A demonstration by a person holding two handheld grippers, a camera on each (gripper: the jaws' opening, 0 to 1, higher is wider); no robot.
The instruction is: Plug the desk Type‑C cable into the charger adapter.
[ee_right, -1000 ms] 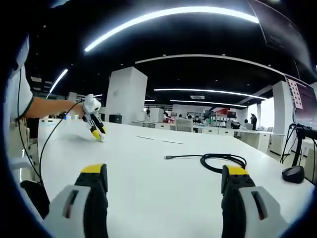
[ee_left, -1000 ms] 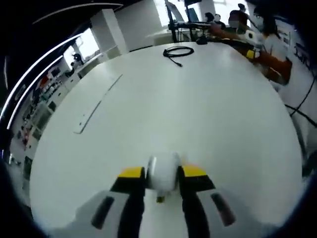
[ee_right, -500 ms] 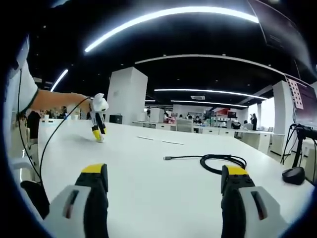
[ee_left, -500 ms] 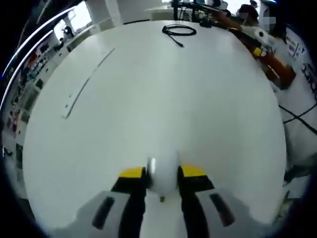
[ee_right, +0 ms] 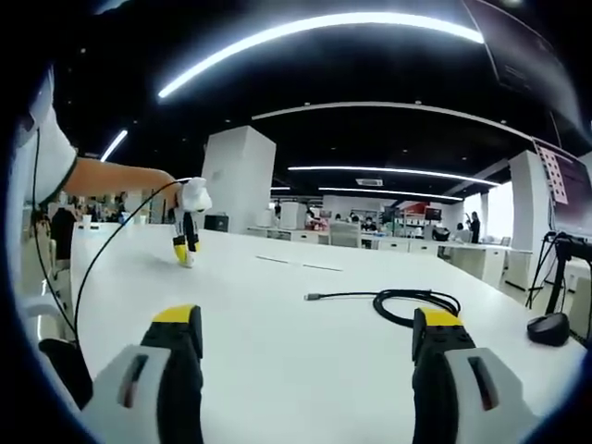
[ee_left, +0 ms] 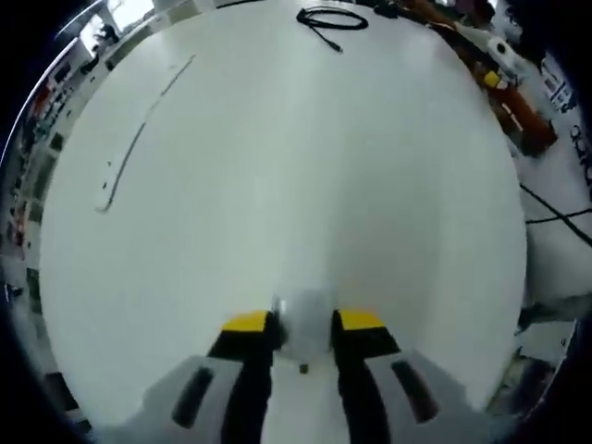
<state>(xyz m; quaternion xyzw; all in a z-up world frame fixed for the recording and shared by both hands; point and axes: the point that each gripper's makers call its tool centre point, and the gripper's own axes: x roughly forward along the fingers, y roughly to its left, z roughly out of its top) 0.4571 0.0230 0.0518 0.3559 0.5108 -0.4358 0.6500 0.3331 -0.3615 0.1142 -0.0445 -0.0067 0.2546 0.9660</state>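
Observation:
My left gripper [ee_left: 303, 324] is shut on a white charger adapter [ee_left: 303, 319], held just above the white table [ee_left: 305, 176]. The black Type-C cable [ee_left: 331, 18] lies coiled at the far end of the table. In the right gripper view the same cable [ee_right: 416, 302] lies ahead and slightly right, its plug end [ee_right: 313, 295] pointing left. My right gripper [ee_right: 305, 333] is open, jaws wide apart, nothing between them. The left gripper [ee_right: 187, 236] hangs tip-down over the table at far left, held by a hand.
A thin slot [ee_left: 139, 139] runs along the table's left part. A black stand base [ee_right: 548, 326] sits at the right, past the cable. A person's arm in an orange sleeve [ee_left: 513, 97] reaches over the table's right edge. Desks and people fill the room behind.
The left gripper has tipped more steeply down toward the table, still holding the adapter; in the right gripper view it has shifted slightly right. The right gripper and the cable have not moved.

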